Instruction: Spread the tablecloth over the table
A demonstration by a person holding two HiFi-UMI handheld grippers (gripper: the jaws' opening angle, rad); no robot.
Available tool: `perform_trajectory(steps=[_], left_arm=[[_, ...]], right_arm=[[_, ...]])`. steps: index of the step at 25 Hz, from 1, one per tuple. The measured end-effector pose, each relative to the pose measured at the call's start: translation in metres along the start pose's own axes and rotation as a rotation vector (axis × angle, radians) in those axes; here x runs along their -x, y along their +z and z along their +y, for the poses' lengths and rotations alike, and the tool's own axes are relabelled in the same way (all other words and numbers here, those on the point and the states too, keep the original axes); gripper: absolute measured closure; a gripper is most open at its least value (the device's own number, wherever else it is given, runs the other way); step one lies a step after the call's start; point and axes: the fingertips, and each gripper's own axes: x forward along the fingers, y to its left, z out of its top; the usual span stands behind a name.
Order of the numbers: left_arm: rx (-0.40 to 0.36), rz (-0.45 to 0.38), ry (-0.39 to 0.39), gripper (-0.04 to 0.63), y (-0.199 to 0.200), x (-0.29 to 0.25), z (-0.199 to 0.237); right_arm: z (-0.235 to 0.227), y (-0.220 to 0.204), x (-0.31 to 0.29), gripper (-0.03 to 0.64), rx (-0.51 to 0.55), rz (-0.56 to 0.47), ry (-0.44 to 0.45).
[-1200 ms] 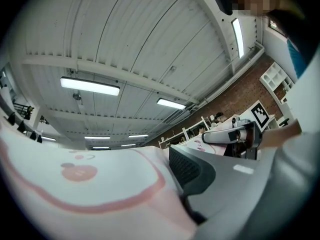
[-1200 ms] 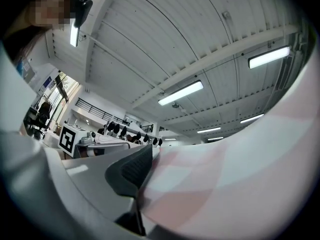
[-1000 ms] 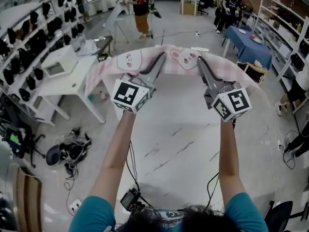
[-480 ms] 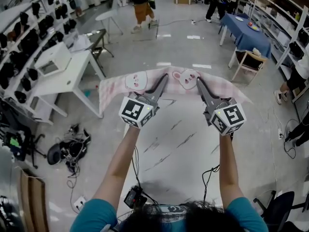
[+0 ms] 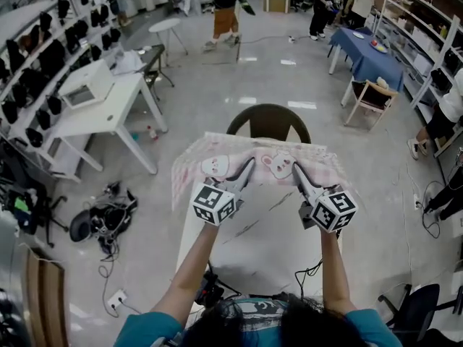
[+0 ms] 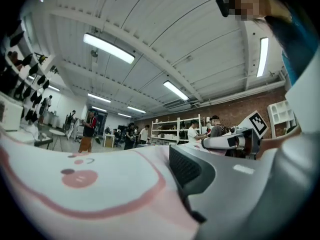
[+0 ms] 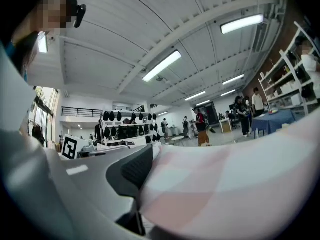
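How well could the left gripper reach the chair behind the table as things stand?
Probably not: the left gripper is shut on the cloth, and the chair stands past the far end of the table, whose whole length lies between it and the person.

A dark chair [image 5: 269,123] stands just beyond the table's [image 5: 268,244] far end; floor either side lies open.

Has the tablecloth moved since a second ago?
Yes. The tablecloth has dropped toward the far end of the table. The dark chair beyond that end, hidden behind the cloth before, now shows above it.
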Motion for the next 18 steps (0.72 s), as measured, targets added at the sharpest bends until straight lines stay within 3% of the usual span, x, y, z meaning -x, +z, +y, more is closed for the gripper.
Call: perform_trajectory(steps=[8, 14, 18], left_arm=[[0.179, 0.115, 0.012, 0.486, -0.061, 0.055, -0.036], [0.312, 0.140, 0.022, 0.486, -0.093, 0.099, -0.058], [0.443, 0.155, 0.027, 0.486, -0.119, 0.129, -0.065]], right_arm=[[0.026, -0.072, 0.051, 0.529, -0.254, 0.081, -0.034], [0.051, -0.111, 0.084, 0.537, -0.389, 0.106, -0.043], [0.070, -0.142, 0.099, 0.538, -0.479, 0.132, -0.053]])
